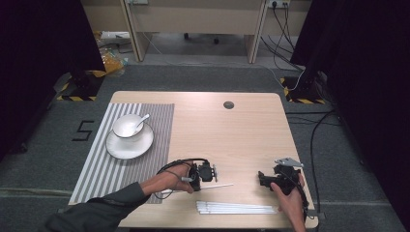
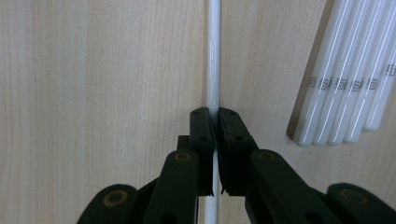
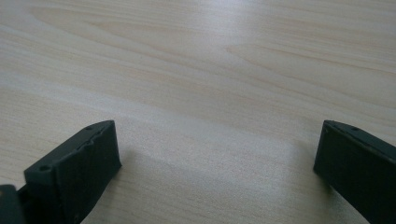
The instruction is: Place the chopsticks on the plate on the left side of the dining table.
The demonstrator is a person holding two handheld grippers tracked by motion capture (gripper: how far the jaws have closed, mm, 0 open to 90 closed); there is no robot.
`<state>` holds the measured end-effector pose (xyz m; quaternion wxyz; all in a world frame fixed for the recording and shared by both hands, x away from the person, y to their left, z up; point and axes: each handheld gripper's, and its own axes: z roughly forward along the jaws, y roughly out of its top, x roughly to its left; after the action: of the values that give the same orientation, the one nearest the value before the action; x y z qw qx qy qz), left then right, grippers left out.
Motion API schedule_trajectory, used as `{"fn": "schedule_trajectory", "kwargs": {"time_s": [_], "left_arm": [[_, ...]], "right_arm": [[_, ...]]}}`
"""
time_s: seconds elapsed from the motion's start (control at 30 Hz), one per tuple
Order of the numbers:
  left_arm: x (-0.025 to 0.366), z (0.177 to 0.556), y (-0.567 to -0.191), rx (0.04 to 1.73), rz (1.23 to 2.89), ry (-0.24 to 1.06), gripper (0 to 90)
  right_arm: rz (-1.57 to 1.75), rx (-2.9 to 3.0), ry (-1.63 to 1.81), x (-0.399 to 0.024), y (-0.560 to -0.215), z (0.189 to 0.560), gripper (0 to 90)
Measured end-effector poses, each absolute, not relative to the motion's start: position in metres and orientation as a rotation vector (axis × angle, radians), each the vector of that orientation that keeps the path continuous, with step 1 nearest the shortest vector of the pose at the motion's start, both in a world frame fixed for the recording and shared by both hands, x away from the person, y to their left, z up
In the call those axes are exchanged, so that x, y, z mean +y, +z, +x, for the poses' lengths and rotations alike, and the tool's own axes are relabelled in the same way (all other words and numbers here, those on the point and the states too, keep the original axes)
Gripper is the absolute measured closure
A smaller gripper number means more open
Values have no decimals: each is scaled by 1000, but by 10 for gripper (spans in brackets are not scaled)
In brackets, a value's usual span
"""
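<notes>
My left gripper [image 2: 215, 114] is shut on a single white chopstick [image 2: 214, 56], which runs straight out between its jaws over the wooden table. From above, that chopstick [image 1: 215, 186] juts right from the left gripper [image 1: 212, 173] near the table's front. A row of several white chopsticks [image 1: 237, 208] lies side by side at the front edge; their printed ends [image 2: 345, 93] appear at the right of the left gripper view. My right gripper [image 1: 261, 178] rests low over the bare table at the front right, its jaws wide apart with nothing between them [image 3: 217, 154].
A striped grey placemat [image 1: 96, 169] covers the table's left side. On it stands a white saucer [image 1: 121, 150] bearing a white cup [image 1: 127, 126] with a spoon [image 1: 143, 120] in it. A round cable hole [image 1: 228, 105] sits near the far edge.
</notes>
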<state>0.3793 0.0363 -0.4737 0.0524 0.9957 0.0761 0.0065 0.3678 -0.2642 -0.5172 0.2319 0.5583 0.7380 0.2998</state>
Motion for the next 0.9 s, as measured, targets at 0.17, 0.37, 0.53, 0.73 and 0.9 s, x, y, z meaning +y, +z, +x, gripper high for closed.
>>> {"fn": "schedule_trajectory", "kwargs": {"time_s": [0.17,0.37,0.53,0.73,0.9], "left_arm": [[37,379,-474,228,3024,25,849],[38,380,-473,226,3019,32,849],[38,380,-472,221,3013,34,849],[46,384,-466,237,3008,51,849],[56,388,-458,276,3003,88,849]], "right_arm": [[1534,2029,825,-264,-517,368,3],[1533,2030,825,-264,-517,368,3],[1534,2029,825,-264,-517,368,3],[1534,2029,825,-264,-517,368,3],[1534,2030,825,-264,-517,368,3]]}}
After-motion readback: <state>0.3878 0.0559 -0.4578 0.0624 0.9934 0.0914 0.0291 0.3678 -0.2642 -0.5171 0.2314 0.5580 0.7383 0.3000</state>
